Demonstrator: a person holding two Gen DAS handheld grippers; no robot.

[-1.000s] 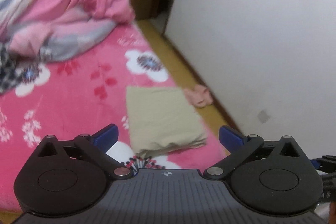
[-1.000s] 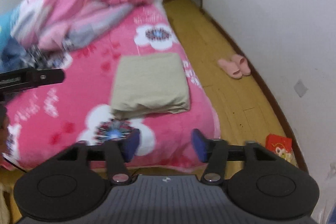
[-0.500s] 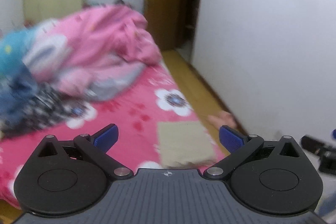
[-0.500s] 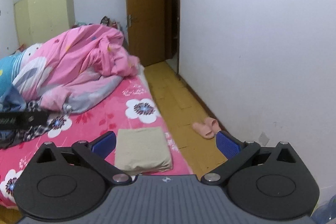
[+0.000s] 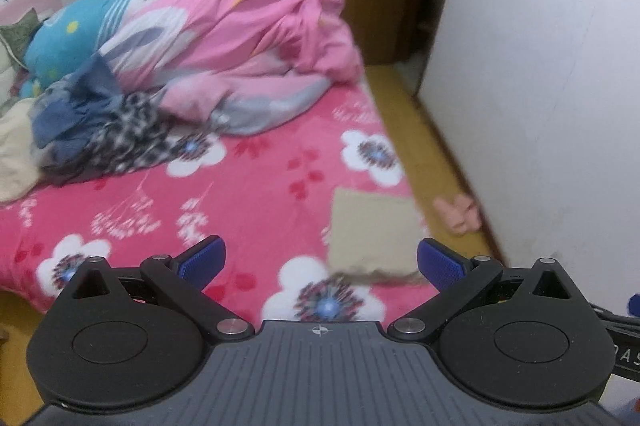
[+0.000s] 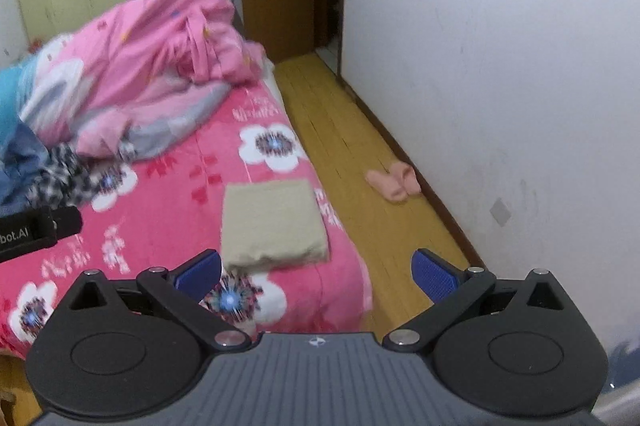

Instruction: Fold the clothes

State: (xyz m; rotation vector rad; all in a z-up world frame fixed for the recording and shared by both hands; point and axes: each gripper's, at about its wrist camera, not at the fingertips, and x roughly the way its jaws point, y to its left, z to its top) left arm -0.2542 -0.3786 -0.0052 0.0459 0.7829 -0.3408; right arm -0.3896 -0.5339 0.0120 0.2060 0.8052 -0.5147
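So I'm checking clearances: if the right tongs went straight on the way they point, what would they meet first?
Probably the near edge of the pink bed cover, just below the folded beige cloth. The right tongs stand open and empty; depth is hard to judge.

A folded beige cloth (image 6: pixel 274 222) and pink quilt (image 6: pixel 160 66) lie on the floral bed (image 6: pixel 168 210).

Right gripper (image 6: pixel 318 276): jaws have just been opening, now wide, nothing between them. Both grippers: raised since a second ago; folded beige cloth (image 6: pixel 274 224) now farther below.
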